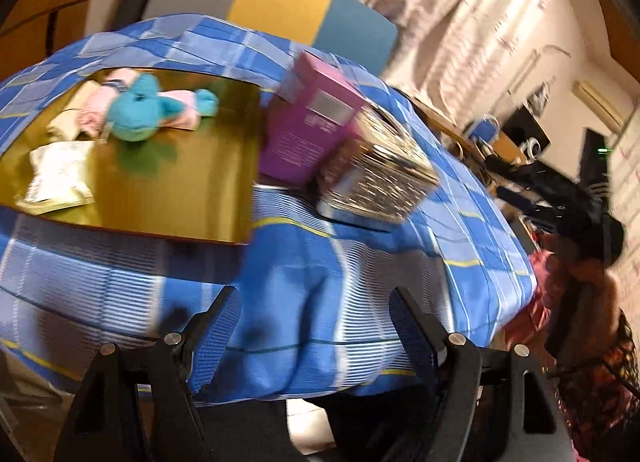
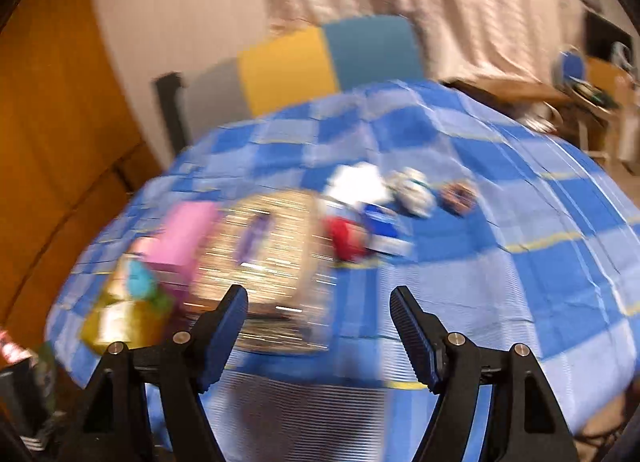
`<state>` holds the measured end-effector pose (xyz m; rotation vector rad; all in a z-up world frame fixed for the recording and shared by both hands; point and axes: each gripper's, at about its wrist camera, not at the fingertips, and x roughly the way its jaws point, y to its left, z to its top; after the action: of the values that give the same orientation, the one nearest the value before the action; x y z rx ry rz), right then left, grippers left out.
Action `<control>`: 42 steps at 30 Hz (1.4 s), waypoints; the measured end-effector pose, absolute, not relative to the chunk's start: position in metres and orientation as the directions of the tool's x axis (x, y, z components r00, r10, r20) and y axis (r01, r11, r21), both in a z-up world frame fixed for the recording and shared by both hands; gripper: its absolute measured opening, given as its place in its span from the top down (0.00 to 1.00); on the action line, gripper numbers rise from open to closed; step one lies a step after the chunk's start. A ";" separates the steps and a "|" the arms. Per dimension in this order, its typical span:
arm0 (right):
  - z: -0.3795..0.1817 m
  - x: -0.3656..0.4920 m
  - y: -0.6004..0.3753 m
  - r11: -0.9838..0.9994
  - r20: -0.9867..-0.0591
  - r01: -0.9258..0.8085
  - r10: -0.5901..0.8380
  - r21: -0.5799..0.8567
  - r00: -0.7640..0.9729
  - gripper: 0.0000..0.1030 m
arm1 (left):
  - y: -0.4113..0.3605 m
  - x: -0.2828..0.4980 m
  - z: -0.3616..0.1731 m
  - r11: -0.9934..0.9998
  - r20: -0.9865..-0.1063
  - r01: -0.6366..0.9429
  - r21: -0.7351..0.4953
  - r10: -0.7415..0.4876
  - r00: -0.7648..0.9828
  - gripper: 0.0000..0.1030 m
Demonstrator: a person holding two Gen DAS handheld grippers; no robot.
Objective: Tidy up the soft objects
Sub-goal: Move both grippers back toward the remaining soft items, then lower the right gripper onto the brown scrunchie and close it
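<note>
While both grippers, left gripper (image 1: 316, 314) and right gripper (image 2: 320, 314), carry jaws wide and empty, sorting appears between picks; next, judged: reach the small red soft toy (image 2: 346, 238) on the blue checked cloth (image 2: 520, 282).

Right wrist view smeared: small red, white and brown soft things (image 2: 396, 202) on blue checked cloth (image 2: 520, 282) unreadable

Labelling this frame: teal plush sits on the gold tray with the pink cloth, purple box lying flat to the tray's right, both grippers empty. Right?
One slip: the purple box is not lying flat; it stands on end beside the gold tray, as the left wrist view shows. The rest holds: the teal plush is on the tray with the pink cloth, and the left gripper and right gripper are empty.
</note>
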<state>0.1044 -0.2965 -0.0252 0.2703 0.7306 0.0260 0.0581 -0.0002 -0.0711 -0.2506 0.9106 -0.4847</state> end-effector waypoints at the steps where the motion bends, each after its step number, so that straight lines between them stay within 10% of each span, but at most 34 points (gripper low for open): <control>1: -0.037 0.108 -0.312 0.964 -0.681 0.101 0.097 0.244 0.725 0.28 | -0.006 0.059 -0.071 0.864 -0.698 0.305 -0.399 -0.503 0.511 0.25; 35: -0.127 0.322 -0.478 0.887 -0.824 0.383 -0.004 0.259 0.566 0.30 | -0.142 0.141 -0.019 0.841 -0.707 0.392 -0.373 -0.531 0.467 0.24; 42: -0.143 0.333 -0.466 0.945 -0.846 0.284 -0.017 0.160 0.534 0.68 | -0.159 0.164 -0.012 0.843 -0.706 0.371 -0.390 -0.532 0.466 0.24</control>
<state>0.3335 -0.4657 -0.1431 0.2945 0.9954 -0.1823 0.1643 -0.1586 -0.0124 -0.1911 0.9329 -0.5587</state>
